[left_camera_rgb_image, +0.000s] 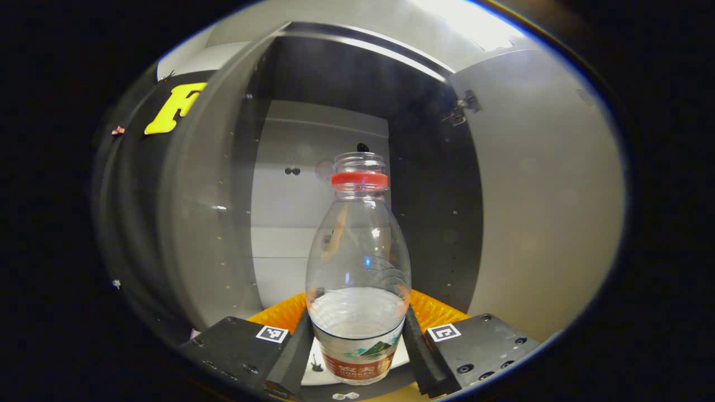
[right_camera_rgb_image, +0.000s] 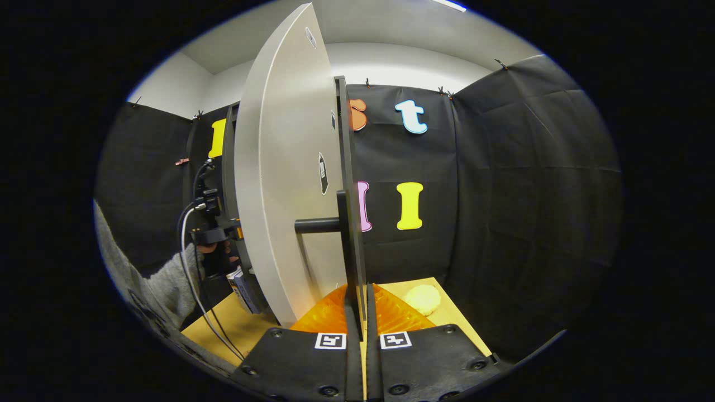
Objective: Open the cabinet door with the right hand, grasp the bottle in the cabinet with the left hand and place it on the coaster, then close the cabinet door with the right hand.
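Note:
A clear plastic bottle with a red neck ring and no cap stands upright in front of the open cabinet. My left gripper is shut on its lower body, one finger pressing each side. Under the bottle lies a flat white piece, apparently the coaster; I cannot tell whether the bottle rests on it. The grey cabinet door is swung wide open. My right gripper is shut on the door's black bar handle. In the right gripper view, the left gripper and a grey sleeve sit left of the door.
The cabinet's shelf space ahead is dark with a pale back panel. The open door stands close on the right in the left gripper view. A pale round lump lies on the wooden table right of the door.

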`<act>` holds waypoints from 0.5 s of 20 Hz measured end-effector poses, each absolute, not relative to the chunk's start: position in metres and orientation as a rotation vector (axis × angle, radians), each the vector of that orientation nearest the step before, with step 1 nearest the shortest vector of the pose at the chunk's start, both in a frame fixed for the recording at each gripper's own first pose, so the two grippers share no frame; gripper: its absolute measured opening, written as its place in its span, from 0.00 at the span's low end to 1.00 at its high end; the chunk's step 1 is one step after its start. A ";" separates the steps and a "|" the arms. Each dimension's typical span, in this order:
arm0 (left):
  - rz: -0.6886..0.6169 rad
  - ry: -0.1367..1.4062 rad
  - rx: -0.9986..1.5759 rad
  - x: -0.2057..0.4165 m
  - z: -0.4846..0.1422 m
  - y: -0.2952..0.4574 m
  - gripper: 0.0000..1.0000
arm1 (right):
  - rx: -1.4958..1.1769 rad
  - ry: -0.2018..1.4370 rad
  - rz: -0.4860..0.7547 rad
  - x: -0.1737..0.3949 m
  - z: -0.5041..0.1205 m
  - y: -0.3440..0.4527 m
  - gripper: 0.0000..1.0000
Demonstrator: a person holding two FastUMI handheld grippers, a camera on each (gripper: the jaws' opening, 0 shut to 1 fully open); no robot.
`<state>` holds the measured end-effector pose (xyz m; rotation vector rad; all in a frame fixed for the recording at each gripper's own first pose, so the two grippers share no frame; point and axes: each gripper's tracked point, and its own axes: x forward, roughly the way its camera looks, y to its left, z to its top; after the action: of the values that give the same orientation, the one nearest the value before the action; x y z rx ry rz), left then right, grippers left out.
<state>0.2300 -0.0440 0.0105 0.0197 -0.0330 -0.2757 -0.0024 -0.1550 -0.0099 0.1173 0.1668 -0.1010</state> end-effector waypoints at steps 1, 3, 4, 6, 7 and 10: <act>-0.291 -0.025 0.014 0.216 0.010 -0.041 0.76 | 0.133 0.176 -0.094 -0.006 -0.015 -0.155 0.08; -0.317 -0.008 -0.003 0.192 0.006 -0.030 0.76 | 0.198 0.169 -0.144 -0.035 -0.013 -0.162 0.24; -0.319 -0.004 -0.004 0.181 0.006 -0.022 0.76 | 0.227 0.171 -0.172 -0.049 -0.011 -0.165 0.37; -0.305 -0.006 -0.001 0.162 0.003 -0.008 0.76 | 0.241 0.151 -0.245 -0.074 -0.007 -0.174 0.62; -0.302 -0.006 -0.001 0.152 0.001 -0.003 0.76 | 0.238 0.141 -0.278 -0.088 -0.003 -0.174 0.63; -0.321 0.008 -0.018 0.122 -0.015 0.009 0.76 | 0.212 0.119 -0.318 -0.110 0.006 -0.136 0.86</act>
<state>0.1224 0.0089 -0.0146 -0.0175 0.0078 -0.3206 -0.1102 -0.1360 0.0059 0.2124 0.1194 -0.3180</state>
